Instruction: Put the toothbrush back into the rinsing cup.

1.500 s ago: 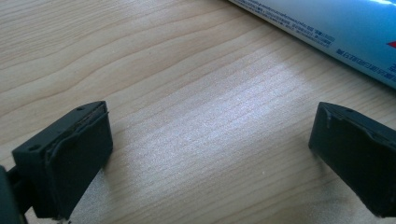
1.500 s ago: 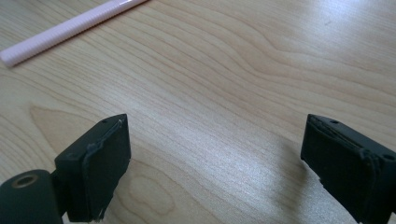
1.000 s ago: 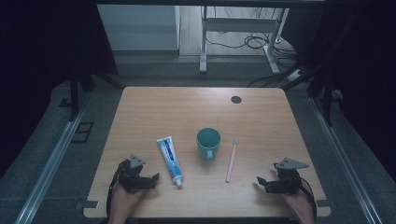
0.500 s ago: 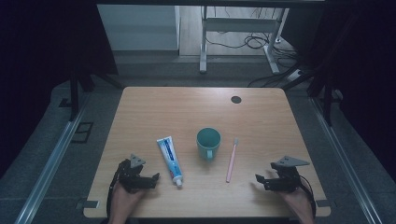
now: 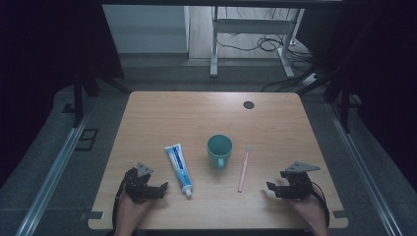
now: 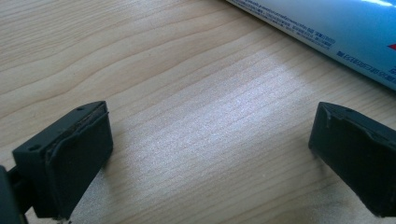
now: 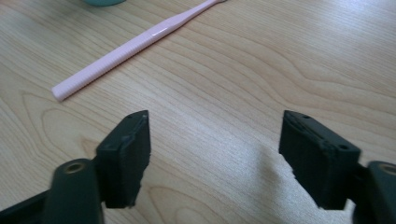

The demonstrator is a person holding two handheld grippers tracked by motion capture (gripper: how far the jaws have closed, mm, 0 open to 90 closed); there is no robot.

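Nearby, pink toothbrush [image 7: 135, 44] flat on table [image 5: 162, 113], right of teal cup [image 5: 219, 149], ahead of right gripper [image 7: 215, 156]. Jaws apart, empty, just been closing. Likely light, stiff, slippery (grip mid-handle).

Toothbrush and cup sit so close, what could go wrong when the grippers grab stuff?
The toothbrush lies thin and flat on the table, so the right gripper, whose jaws have just been closing on nothing, might slip off it. Dragging it left could bump the cup. The left gripper, open beside the toothpaste, might push it away.
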